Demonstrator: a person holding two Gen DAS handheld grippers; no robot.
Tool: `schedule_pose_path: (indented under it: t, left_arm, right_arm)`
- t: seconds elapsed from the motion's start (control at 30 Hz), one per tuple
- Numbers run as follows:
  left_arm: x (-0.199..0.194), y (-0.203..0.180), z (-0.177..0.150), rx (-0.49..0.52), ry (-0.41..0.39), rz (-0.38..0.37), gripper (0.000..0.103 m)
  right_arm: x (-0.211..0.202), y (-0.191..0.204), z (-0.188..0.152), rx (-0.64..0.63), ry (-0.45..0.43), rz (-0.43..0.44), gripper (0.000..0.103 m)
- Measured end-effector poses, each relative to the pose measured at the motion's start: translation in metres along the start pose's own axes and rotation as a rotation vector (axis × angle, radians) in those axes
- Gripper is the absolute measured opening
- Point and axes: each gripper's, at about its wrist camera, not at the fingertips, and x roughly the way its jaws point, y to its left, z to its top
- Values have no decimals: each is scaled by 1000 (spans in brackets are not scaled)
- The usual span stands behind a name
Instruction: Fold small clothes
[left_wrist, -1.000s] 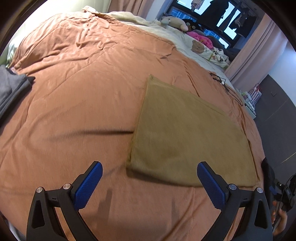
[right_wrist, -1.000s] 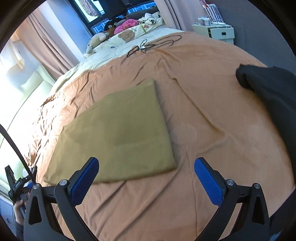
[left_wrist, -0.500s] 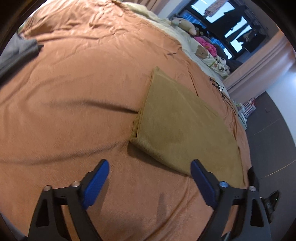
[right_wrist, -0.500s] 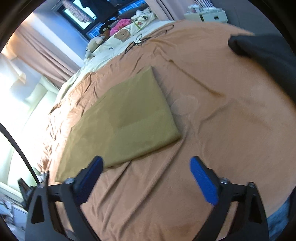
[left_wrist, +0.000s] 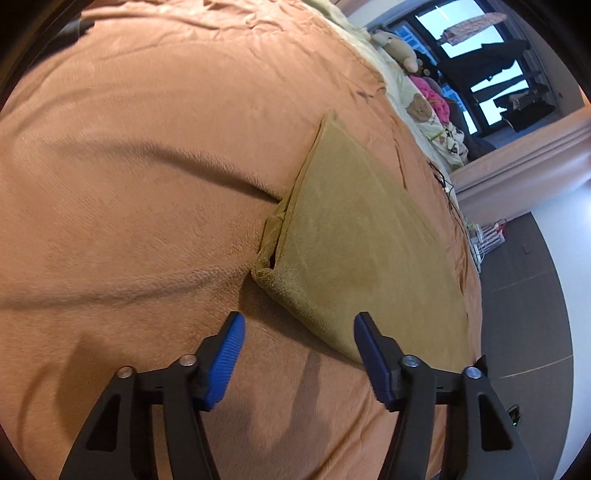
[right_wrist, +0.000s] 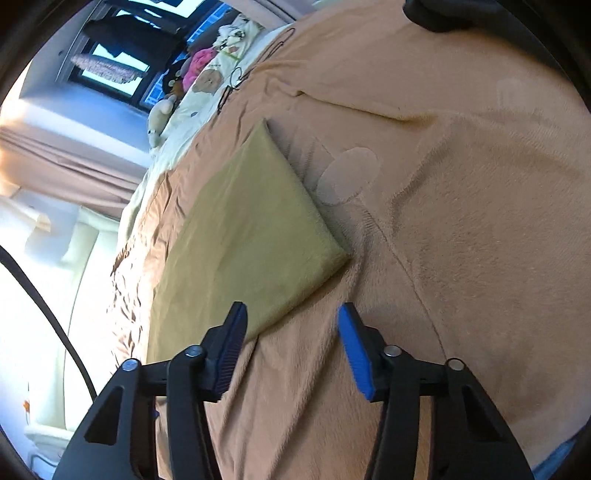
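An olive-green folded cloth (left_wrist: 354, 236) lies flat on the orange blanket (left_wrist: 147, 184). My left gripper (left_wrist: 299, 325) hovers just short of the cloth's near left corner, jaws closing, with only the cloth's front edge between the blue pads. In the right wrist view the same cloth (right_wrist: 251, 229) shows with its near right corner ahead of my right gripper (right_wrist: 291, 314). Its jaws are closing too, the front edge of the cloth lying between them, and the pads do not press on it.
Soft toys and a printed pillow (left_wrist: 424, 107) lie at the bed's far end by the window. A black cable (right_wrist: 236, 81) lies on the blanket beyond the cloth. A dark garment (right_wrist: 443, 14) sits at the right side. Grey floor (left_wrist: 524, 295) runs along the bed's edge.
Both grippers have sunk toward the blanket and rolled, coming close to the cloth's near corners. Their jaws have narrowed from wide open to about half.
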Motion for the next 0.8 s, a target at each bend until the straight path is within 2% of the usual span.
schedule_pose_path:
  t: [0.27, 0.53, 0.57, 0.67, 0.7, 0.73, 0.8]
  left_arm:
    - [5, 4, 3, -24, -20, 3, 56]
    - [10, 9, 5, -46, -60, 22, 46]
    - [9, 11, 6, -56, -67, 18, 45]
    - [10, 15, 7, -96, -82, 12, 32]
    - [10, 17, 7, -106, -86, 10, 24]
    - [9, 19, 7, -111, -86, 8, 15]
    - [6, 21, 7, -114, -87, -10, 9]
  right_arm:
    - [23, -6, 3, 62, 15, 27, 45]
    - [29, -16, 6, 98, -18, 37, 42]
    - [30, -15, 5, 96, -25, 31, 39]
    - [31, -12, 3, 93, -43, 23, 31]
    - [31, -12, 2, 94, -50, 26, 21]
    - [31, -12, 2, 94, -53, 34, 15]
    - [32, -12, 2, 101, -50, 48, 4]
